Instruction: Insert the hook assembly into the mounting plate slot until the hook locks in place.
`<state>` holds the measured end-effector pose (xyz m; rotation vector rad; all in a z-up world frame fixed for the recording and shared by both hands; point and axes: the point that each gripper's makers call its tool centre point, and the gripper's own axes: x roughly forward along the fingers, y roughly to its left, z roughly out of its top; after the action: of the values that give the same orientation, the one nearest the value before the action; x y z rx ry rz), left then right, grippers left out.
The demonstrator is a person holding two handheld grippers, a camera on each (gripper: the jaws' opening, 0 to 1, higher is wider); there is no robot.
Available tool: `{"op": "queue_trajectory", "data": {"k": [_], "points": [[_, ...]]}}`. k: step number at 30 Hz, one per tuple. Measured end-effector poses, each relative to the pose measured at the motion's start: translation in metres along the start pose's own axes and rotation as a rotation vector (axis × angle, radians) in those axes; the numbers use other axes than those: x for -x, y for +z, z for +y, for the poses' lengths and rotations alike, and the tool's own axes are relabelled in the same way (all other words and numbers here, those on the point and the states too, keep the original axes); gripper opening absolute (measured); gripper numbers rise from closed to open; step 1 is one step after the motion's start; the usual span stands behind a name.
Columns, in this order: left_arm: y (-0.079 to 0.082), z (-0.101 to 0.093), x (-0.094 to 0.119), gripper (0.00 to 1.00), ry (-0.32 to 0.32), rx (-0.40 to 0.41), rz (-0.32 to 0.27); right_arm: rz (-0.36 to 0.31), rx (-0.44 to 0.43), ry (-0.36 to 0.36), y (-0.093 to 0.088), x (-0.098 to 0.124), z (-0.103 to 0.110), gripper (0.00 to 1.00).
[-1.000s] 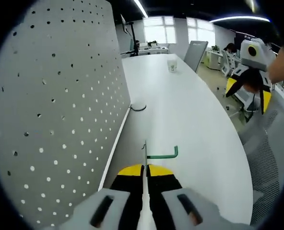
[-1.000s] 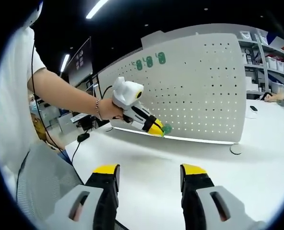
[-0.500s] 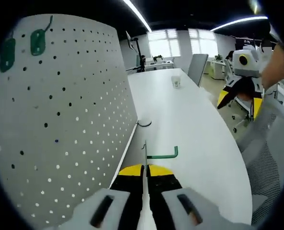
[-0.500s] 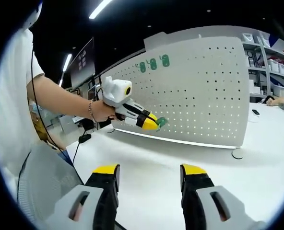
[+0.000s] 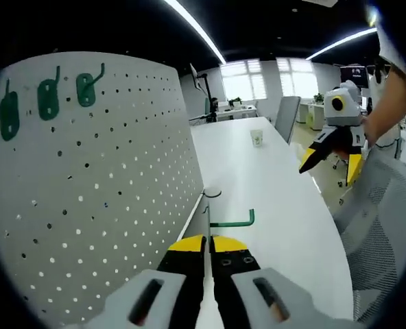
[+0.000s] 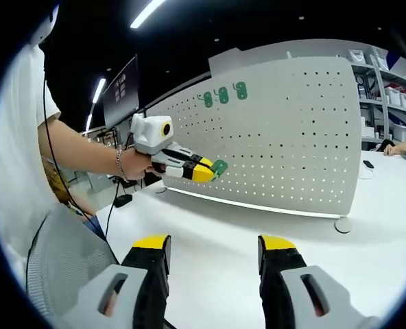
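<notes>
While the white desk (image 5: 271,185) carries everything, its largest item is the white pegboard (image 5: 100,185), standing upright along one edge on a thin base with a round foot at its end. Three green hooks (image 5: 49,96) hang in a row near the pegboard's upper corner; in the right gripper view the same row sits high on the perforated face. Grey mesh chair back (image 5: 381,226), at the desk's curved edge. Left gripper (image 5: 208,240): yellow-tipped jaws closed tight on the flat plate of a green hook assembly (image 5: 234,221), whose wire arm juts sideways with an upturned tip; it is held above the desk, just beside the pegboard's face and apart from it. In the right gripper view this gripper is carried by a hand with a bracelet, green part at its tip near the board. Right gripper (image 6: 215,250): jaws wide apart, holding nothing, over bare desk. Paper cup (image 5: 257,138), far down the desk.
</notes>
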<state>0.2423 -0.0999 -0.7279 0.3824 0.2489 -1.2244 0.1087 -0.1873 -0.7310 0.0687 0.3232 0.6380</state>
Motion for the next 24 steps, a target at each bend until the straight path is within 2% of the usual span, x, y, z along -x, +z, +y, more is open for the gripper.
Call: {"op": "queue_trajectory", "data": {"k": [2, 8, 14, 24], "points": [[-0.001, -0.001, 0.005, 0.02, 0.013, -0.009, -0.005, -0.003, 0.000, 0.003, 0.001, -0.001, 0.001, 0.49], [0.005, -0.004, 0.023, 0.02, 0.048, 0.037, -0.069, -0.018, -0.007, 0.007, 0.005, -0.003, 0.003, 0.49], [0.009, -0.007, 0.038, 0.02, 0.071, 0.036, -0.108, -0.023, -0.002, 0.014, 0.007, -0.004, 0.006, 0.49], [0.018, -0.003, 0.065, 0.02, 0.138, 0.116, -0.189, -0.040, -0.007, 0.022, 0.013, -0.005, 0.010, 0.49]]}}
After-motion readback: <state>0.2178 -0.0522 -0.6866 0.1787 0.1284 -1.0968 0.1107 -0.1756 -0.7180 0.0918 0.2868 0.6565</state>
